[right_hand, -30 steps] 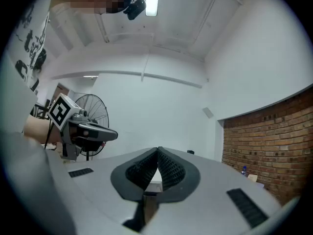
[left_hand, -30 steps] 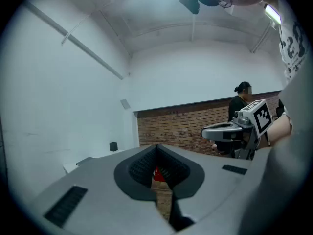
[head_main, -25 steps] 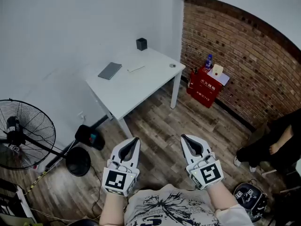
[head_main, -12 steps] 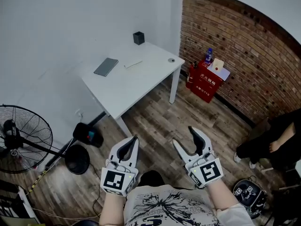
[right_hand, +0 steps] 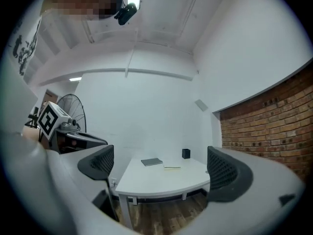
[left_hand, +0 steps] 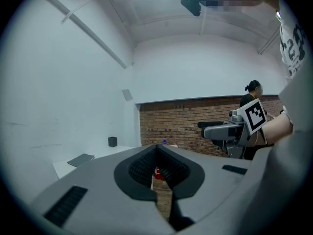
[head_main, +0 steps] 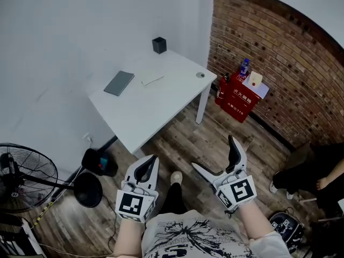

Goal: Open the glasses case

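Right claw (head_main: 213,152) has just spread (left claw (head_main: 153,159) clenched); glasses case (head_main: 119,83) well ahead.

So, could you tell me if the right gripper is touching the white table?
Apart. The head view shows the right gripper over wooden floor, short of the white table; its jaws have just been opening, empty.

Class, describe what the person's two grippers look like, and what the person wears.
Both the left gripper and the right gripper have pale grey, tapered jaws lined with dark ribbed pads. Each carries a white cube printed with black square markers. The person wears a pale T-shirt with a black print.
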`<act>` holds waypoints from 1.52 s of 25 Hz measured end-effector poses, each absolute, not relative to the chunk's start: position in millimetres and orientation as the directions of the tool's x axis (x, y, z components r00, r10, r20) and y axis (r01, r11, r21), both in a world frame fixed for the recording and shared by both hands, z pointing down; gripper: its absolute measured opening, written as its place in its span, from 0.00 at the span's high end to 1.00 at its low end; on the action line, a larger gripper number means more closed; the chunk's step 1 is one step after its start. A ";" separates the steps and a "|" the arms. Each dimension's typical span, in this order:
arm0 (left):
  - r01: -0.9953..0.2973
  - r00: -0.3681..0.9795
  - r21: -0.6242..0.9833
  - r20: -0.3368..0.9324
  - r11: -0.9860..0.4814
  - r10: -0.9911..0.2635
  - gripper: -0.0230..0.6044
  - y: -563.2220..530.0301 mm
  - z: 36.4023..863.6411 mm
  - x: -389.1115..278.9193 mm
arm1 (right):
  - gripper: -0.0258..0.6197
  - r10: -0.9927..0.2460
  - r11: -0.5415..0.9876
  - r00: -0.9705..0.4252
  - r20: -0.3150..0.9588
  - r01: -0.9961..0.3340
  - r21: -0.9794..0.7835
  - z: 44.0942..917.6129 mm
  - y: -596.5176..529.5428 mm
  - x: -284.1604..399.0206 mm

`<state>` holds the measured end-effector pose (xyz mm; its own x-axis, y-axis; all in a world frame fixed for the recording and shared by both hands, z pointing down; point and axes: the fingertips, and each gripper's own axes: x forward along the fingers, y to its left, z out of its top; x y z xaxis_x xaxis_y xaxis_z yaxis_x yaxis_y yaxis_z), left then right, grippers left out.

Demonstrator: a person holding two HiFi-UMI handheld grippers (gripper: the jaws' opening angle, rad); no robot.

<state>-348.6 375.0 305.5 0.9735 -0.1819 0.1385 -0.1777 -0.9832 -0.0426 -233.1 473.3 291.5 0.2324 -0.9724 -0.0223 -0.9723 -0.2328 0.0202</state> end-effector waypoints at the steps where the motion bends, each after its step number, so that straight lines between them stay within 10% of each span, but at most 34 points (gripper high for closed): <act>1: -0.174 0.974 -0.041 0.140 -0.984 -0.178 0.94 359.0 303.9 -335.6 | 0.04 -0.972 -0.233 0.233 -0.017 -0.972 0.015 290.8 457.2 -221.1; 20: -0.163 0.973 0.014 0.167 -0.986 -0.159 0.94 61.0 307.3 -104.7 | 0.06 -0.975 -0.191 0.188 0.122 -0.982 -0.008 307.6 130.0 6.1; 38: -0.579 0.786 0.047 0.295 -0.814 -0.543 0.94 -83.7 383.4 2.9 | 0.09 -0.886 0.304 -0.302 0.352 -0.951 -0.053 404.8 -73.1 119.9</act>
